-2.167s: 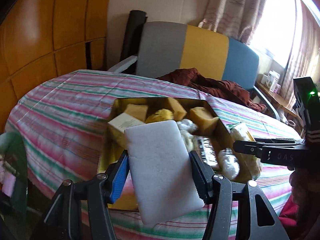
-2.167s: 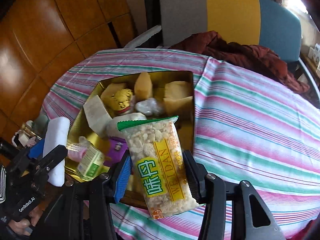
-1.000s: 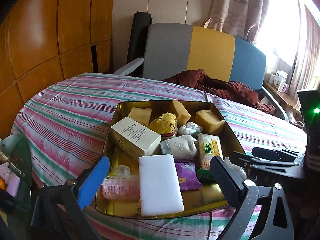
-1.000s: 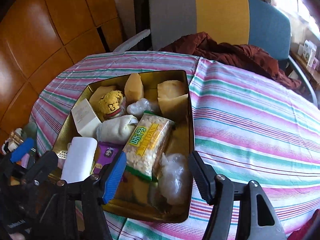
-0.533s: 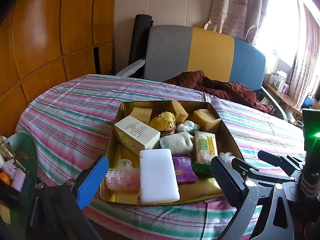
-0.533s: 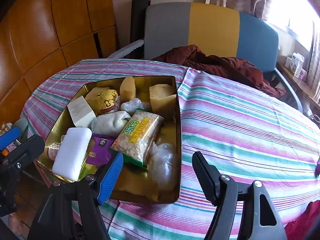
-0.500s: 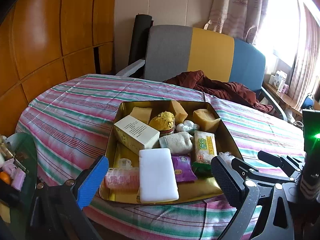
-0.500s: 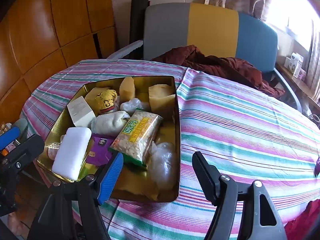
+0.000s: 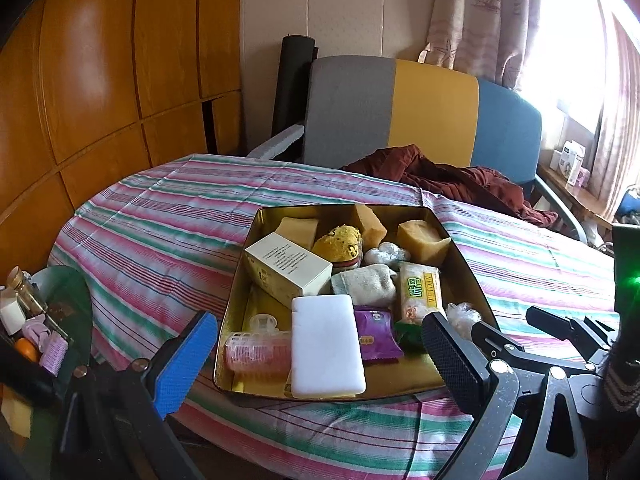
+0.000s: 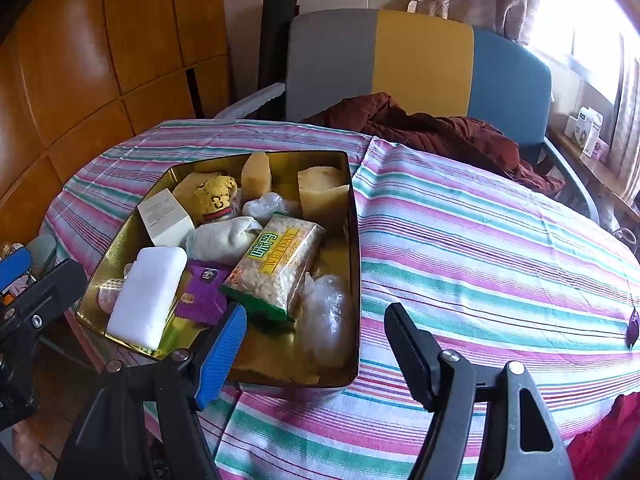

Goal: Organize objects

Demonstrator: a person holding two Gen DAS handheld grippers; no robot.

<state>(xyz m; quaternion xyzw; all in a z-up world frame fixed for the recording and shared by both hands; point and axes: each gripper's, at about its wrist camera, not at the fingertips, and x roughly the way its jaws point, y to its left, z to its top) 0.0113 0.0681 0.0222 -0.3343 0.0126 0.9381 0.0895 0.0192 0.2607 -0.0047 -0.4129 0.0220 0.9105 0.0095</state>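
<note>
Here the clearest writing is on the rice-cracker packet point(image 10: 276, 268), whose yellow band reads "WEIDAN" beside green Chinese characters; it lies slanted in the gold tin point(image 10: 354, 276) on the striped tablecloth point(image 10: 480, 248), resting across the rolled white cloth point(image 10: 220, 240) and a clear plastic bag point(image 10: 328, 316). The cream box point(image 9: 288, 272) carries a block of small print too fine to read, and the purple sachet point(image 9: 374, 334) bears a small logo that cannot be made out. The white sponge block point(image 9: 326, 346) lies flat at the tin's near edge, touching the sachet on one side. The left gripper point(image 9: 320, 360) is spread wide and empty just before the tin, and the right gripper point(image 10: 316, 344) likewise stands open with nothing between its fingers. Only the left wrist view shows the pink hair rollers point(image 9: 256, 346) plainly, beside the sponge, and a green side table point(image 9: 68, 312) of small bottles; only the right wrist view shows the bare stretch of cloth to the tin's right. Both show the yellow plush toy point(image 10: 214, 196), sponge chunks point(image 10: 324, 196) and the grey, yellow and blue chair point(image 10: 400, 56).
</note>
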